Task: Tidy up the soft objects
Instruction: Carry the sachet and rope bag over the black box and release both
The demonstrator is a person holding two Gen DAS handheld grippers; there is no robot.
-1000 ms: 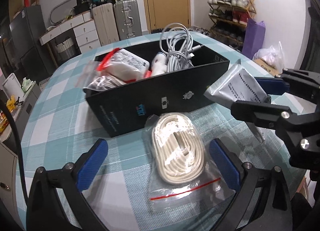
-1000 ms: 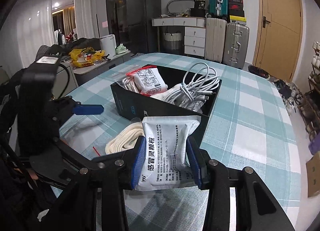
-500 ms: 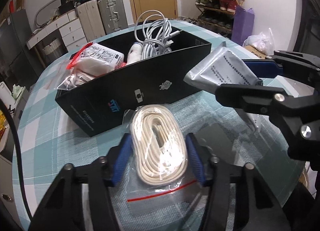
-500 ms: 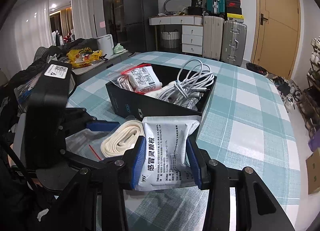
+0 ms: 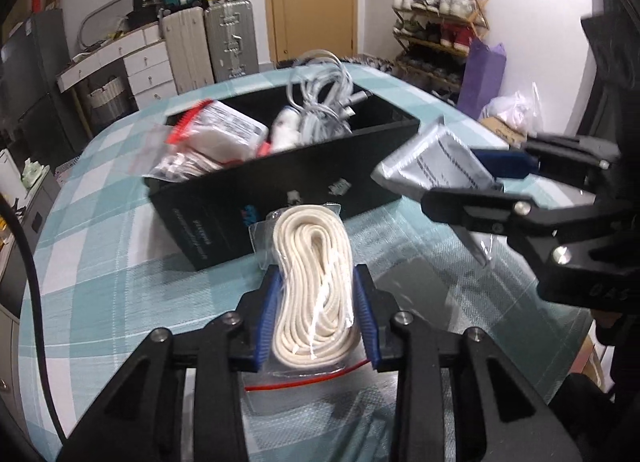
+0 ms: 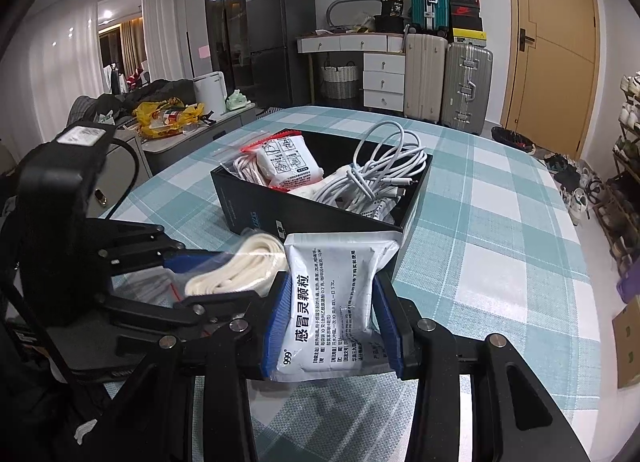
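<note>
1. Left claw: closed on the rope bag, a clear zip bag of coiled cream rope. The blue pads press both long sides of the coil. The bag's long axis runs straight ahead along the fingers, its far end toward the box. Its red-striped zip end trails back under the claw. Whether the bag touches the table cannot be told.

2. Key relation: the box lies directly ahead of the left claw, just beyond the bag's far end, near wall facing the claw and its top edge above the bag. Judgement: the bag must go up and forward over that wall.

3. Box, black, open top, on the checked table. Contents, left to right in the left view: a clear bag with a red strip; a white printed packet on top of it; a small white item, too blurred to name; a bundle of white cables at the right end, looping above the rim. The right corner shows some free room.

4. Right claw: closed on a silver sachet, pads on both side edges, the sachet upright with printed face toward the camera. It hangs to the right of the left claw, beside the box's near corner. Both claws are near the box; which is nearer cannot be told.
</note>
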